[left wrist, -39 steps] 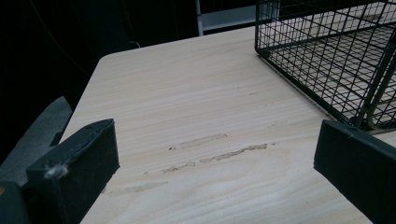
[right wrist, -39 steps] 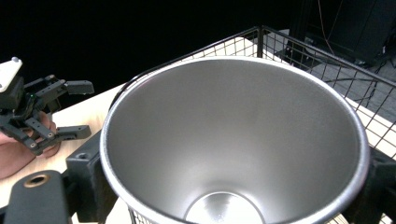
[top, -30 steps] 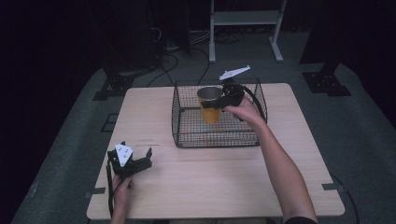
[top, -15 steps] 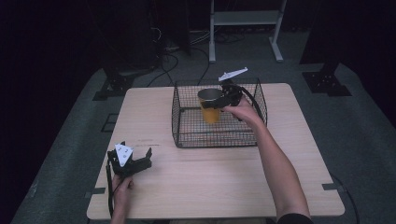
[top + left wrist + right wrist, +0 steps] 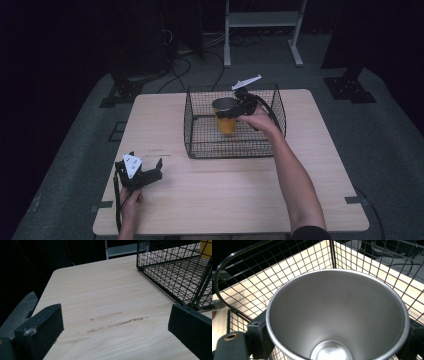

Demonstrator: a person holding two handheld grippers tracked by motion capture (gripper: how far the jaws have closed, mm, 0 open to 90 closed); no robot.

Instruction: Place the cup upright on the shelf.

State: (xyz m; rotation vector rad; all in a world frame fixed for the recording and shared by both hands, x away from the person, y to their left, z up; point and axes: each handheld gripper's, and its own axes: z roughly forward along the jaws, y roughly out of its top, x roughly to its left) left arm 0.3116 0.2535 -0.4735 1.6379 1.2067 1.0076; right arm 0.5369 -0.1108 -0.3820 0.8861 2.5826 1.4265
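An orange cup (image 5: 226, 122) with a steel inside (image 5: 337, 315) stands upright within the black wire basket (image 5: 235, 150). My right gripper (image 5: 226, 112) is shut on the cup near its rim, one jaw on each side (image 5: 337, 342). Whether the cup rests on the basket floor I cannot tell. My left gripper (image 5: 146, 165) lies on the table (image 5: 225, 195) at the front left. It is open (image 5: 115, 330) with bare wood between its jaws. The basket's near corner (image 5: 175, 272) and a sliver of the cup (image 5: 206, 248) appear at the upper right of the left gripper view.
The basket sits at the back middle of the wooden table. Its wire walls (image 5: 287, 257) close around the cup. Scuff marks (image 5: 115, 322) cross the wood ahead of the left gripper. A white metal stand (image 5: 260, 20) is on the floor behind the table.
The right gripper and cup have shifted only slightly inside the basket. The left gripper has stayed where it was.
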